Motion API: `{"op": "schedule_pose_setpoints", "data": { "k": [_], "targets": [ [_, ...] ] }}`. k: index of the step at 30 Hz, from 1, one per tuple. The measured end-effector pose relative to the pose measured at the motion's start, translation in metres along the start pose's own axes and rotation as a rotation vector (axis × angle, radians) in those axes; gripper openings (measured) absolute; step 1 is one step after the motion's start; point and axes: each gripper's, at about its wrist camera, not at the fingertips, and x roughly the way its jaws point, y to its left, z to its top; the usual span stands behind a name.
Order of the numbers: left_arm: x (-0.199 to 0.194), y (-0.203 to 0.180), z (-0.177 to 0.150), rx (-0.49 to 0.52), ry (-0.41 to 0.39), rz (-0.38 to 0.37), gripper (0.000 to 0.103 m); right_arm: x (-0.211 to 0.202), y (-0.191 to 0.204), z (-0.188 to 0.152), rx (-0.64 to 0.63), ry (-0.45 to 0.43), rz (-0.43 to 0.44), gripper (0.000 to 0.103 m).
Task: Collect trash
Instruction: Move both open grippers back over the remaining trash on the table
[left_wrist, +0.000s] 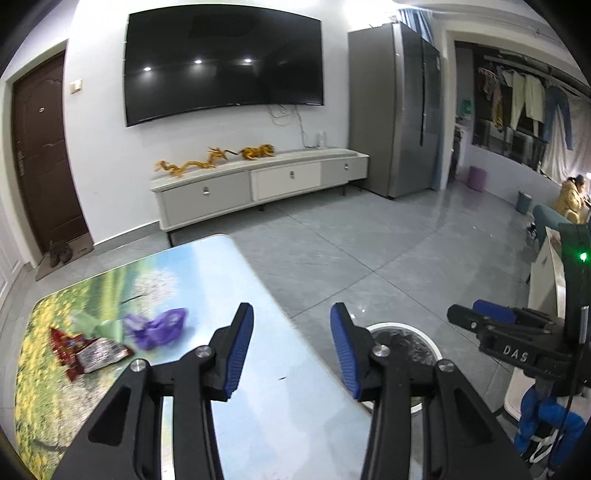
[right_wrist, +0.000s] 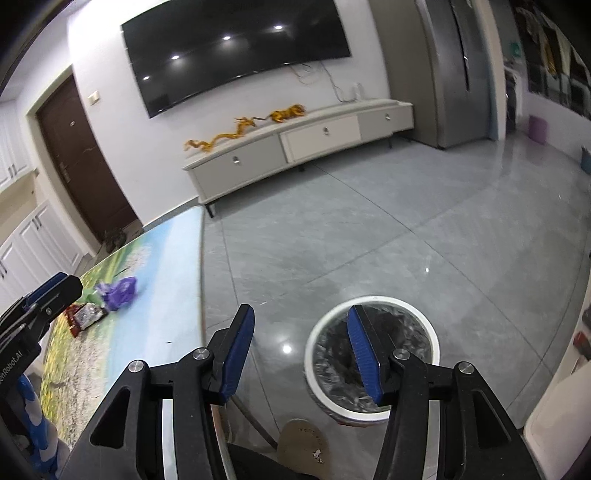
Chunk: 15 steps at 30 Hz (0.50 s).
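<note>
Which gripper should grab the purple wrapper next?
Probably left. The left gripper hangs open over the table, near the purple wrapper. The right gripper is open over the trash bin, off the table.

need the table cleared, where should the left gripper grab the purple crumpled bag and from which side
Grip the purple crumpled bag across its raised bunched middle, coming down from above. It lies loose on the table, clear of the red snack wrappers, so the open left gripper fits over it.
</note>
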Motion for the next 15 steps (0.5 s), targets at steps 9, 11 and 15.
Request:
{"op": "schedule_pose_setpoints", "data": {
  "k": [9, 11, 15],
  "targets": [
    [-0.035, 0.055, -0.018, -0.092, -0.028, 0.056, 0.051, -0.022, 0.051, 0.004, -0.103, -0.023, 0.028, 0.053],
    [-0.043, 0.068, -0.021, -0.116, -0.040, 0.065, 0.051, -0.027, 0.063, 0.005, -0.129, -0.030, 0.033, 0.054],
    [-0.061, 0.098, -0.029, -0.170, -0.072, 0.084, 0.051, -0.037, 0.090, 0.008, -0.181, -0.039, 0.031, 0.056]
  ]
}}
